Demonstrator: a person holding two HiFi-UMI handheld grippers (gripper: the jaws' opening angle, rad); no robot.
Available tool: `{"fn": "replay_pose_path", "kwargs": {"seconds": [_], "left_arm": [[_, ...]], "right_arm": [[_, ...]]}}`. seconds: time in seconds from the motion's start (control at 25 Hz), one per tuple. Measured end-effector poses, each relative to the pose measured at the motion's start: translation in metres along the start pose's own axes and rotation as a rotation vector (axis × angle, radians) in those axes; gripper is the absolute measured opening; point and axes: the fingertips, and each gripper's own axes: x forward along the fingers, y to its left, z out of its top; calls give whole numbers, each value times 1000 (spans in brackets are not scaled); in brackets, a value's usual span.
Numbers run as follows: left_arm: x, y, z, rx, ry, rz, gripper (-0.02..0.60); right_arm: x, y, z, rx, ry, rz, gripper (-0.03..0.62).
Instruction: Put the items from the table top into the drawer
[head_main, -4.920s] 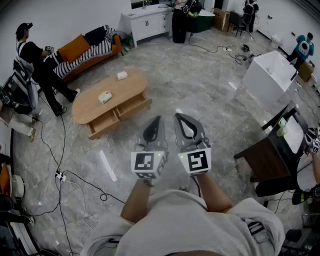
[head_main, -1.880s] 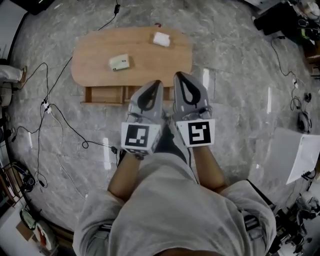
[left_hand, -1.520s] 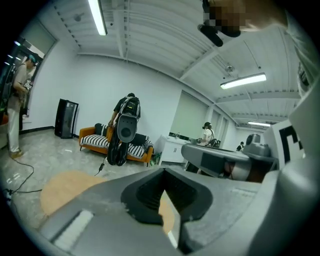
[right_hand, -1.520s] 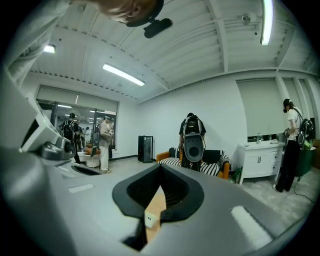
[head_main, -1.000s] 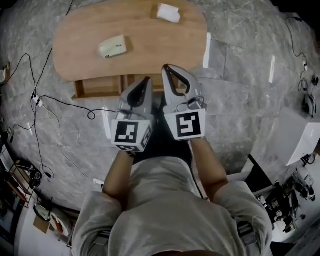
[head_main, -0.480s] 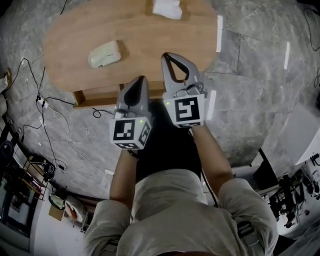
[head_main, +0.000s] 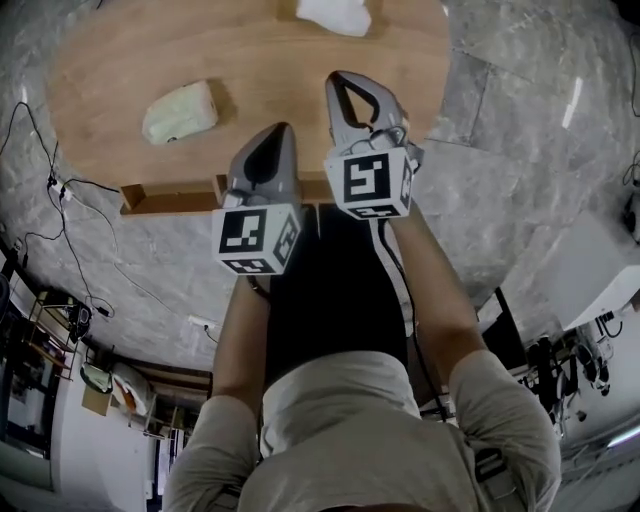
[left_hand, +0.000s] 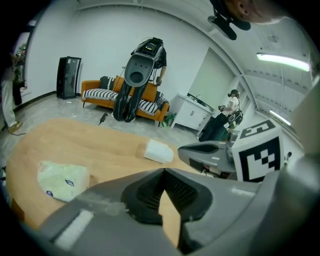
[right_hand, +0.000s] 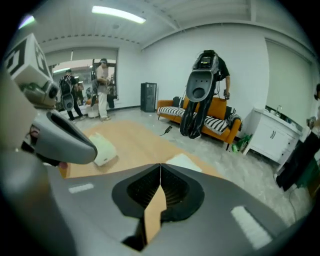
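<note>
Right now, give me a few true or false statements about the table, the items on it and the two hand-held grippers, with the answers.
1. Two items lie on the table: a green pack and a white item. True.
2. The left hand-held gripper holds the green pack. False: its jaws are together on nothing, and the pack lies on the table apart from it.
3. The right hand-held gripper has its jaws together, with nothing between them. True.
4. The white item is in the drawer. False: it lies on the table top, near the far edge.
</note>
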Motion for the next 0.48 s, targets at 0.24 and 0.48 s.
{"fn": "replay_pose_path", "kwargs": {"seconds": [0.24, 0.48], "left_arm": [[31, 20, 4, -25, 4, 37, 20], [57, 40, -6, -16, 38, 59, 20]], "right_arm": [[53, -17, -6, -218, 80, 33, 104], [94, -24, -26, -423, 176, 21, 120]]}}
